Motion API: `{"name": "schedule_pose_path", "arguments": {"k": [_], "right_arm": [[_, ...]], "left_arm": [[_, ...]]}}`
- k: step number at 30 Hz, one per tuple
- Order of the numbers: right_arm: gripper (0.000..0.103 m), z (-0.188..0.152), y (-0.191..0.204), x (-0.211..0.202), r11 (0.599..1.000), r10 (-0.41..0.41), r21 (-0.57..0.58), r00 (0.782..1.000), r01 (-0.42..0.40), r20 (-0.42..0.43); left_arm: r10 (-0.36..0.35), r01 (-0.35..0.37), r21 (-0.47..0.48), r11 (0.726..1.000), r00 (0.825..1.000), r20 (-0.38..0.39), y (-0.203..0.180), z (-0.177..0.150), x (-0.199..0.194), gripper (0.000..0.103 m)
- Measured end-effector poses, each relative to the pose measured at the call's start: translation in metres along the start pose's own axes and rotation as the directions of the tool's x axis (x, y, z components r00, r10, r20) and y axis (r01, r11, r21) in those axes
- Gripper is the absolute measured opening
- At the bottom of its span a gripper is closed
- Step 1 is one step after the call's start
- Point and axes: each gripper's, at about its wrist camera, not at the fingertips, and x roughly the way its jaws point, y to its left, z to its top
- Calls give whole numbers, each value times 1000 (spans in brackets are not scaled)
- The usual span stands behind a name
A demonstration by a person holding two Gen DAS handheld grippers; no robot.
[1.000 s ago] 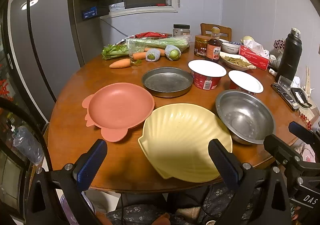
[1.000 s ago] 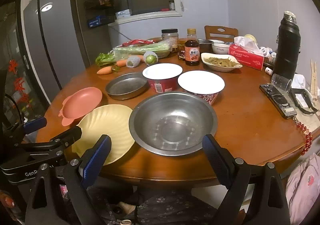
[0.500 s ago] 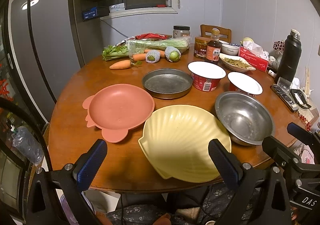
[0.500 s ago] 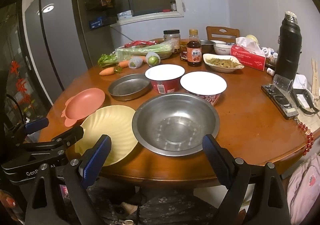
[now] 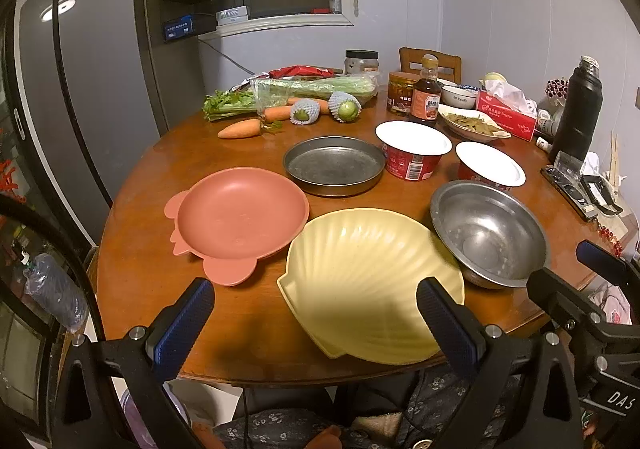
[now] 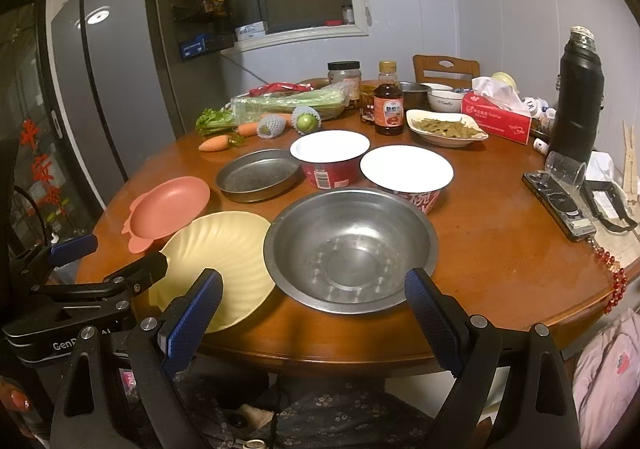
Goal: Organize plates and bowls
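Note:
A yellow shell-shaped plate (image 5: pixel 372 285) lies at the round table's near edge, with a pink plate (image 5: pixel 240 217) to its left and a steel bowl (image 5: pixel 488 233) to its right. A shallow metal pan (image 5: pixel 334 165) sits behind them. My left gripper (image 5: pixel 316 325) is open and empty, just short of the yellow plate. My right gripper (image 6: pixel 316 309) is open and empty, in front of the steel bowl (image 6: pixel 350 249). The yellow plate (image 6: pixel 224 261), pink plate (image 6: pixel 170 205) and pan (image 6: pixel 258 175) also show in the right wrist view.
Two red instant-noodle cups (image 5: pixel 412 153) with white lids stand behind the bowl. Carrots, celery and wrapped fruit (image 5: pixel 280 105) lie at the back. A sauce bottle (image 6: pixel 388 109), tissue box (image 6: pixel 496 117), black flask (image 6: pixel 580 93) and a dish of greens (image 6: pixel 444 127) crowd the right.
Both grippers drew back slightly from the table and rose a little; the plates and bowl have not moved. Both stay open.

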Motion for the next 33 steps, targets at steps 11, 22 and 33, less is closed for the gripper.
{"name": "schedule_pose_path", "arguments": {"k": [11, 22, 33], "right_arm": [[93, 2, 2, 2, 1000, 4, -14, 1000, -4, 9], [93, 27, 39, 13, 994, 81, -79, 997, -80, 6], [93, 62, 112, 78, 976, 150, -146, 983, -164, -102]], "left_arm": [[-5, 5, -14, 1000, 1000, 6, 6, 2, 0, 102], [61, -58, -67, 996, 997, 41, 70, 27, -2, 102], [113, -114, -50, 992, 994, -12, 141, 65, 52, 102]]}}
